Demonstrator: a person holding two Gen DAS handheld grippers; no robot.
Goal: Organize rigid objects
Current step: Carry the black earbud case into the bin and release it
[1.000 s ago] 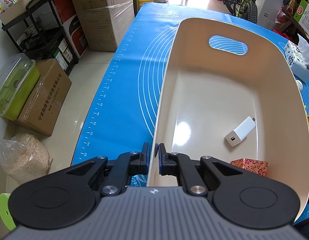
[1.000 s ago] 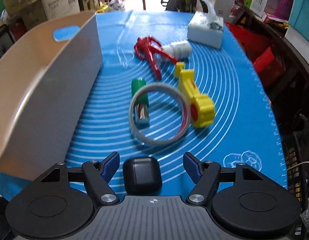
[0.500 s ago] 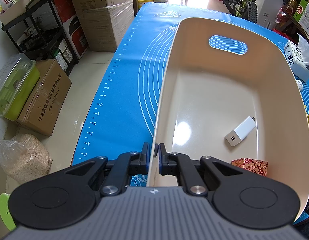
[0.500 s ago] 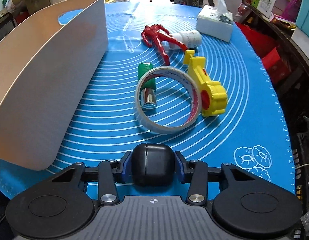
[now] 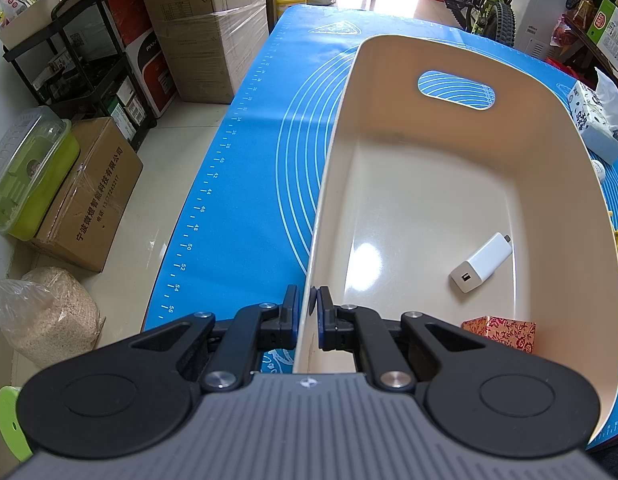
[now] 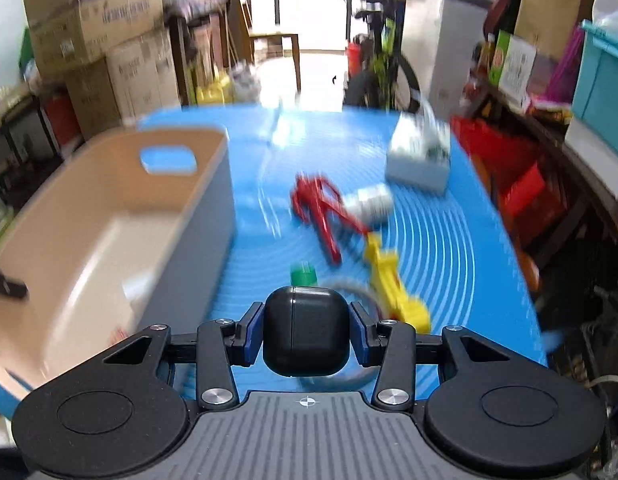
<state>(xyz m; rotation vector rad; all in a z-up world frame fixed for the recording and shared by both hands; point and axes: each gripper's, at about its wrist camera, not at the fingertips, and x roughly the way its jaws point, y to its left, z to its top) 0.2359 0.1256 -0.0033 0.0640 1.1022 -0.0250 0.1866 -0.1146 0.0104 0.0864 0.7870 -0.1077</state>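
Observation:
My left gripper [image 5: 308, 312] is shut on the near left rim of the cream bin [image 5: 549, 152], one finger inside and one outside the wall. In the bin lie a white charger [image 5: 481, 262] and a red patterned box [image 5: 499, 330]. My right gripper [image 6: 307, 330] is shut on a black earbud case [image 6: 305, 330] and holds it above the blue mat [image 6: 449, 248], to the right of the bin [image 6: 213, 200]. On the mat lie a green-capped battery [image 6: 303, 274], a tape ring [image 6: 357, 286], a yellow tool [image 6: 393, 292], a red clamp [image 6: 323, 210] and a white bottle [image 6: 369, 202].
A tissue pack [image 6: 419, 152] sits at the mat's far right; it also shows in the left wrist view [image 5: 595, 120]. Cardboard boxes [image 5: 213, 20], a black rack [image 5: 85, 60] and a grain bag [image 5: 49, 316] stand on the floor to the left. The right wrist view is motion-blurred.
My right gripper closed on the black earbud case, then lifted it off the mat and tilted up. My left gripper has stayed clamped on the bin's rim.

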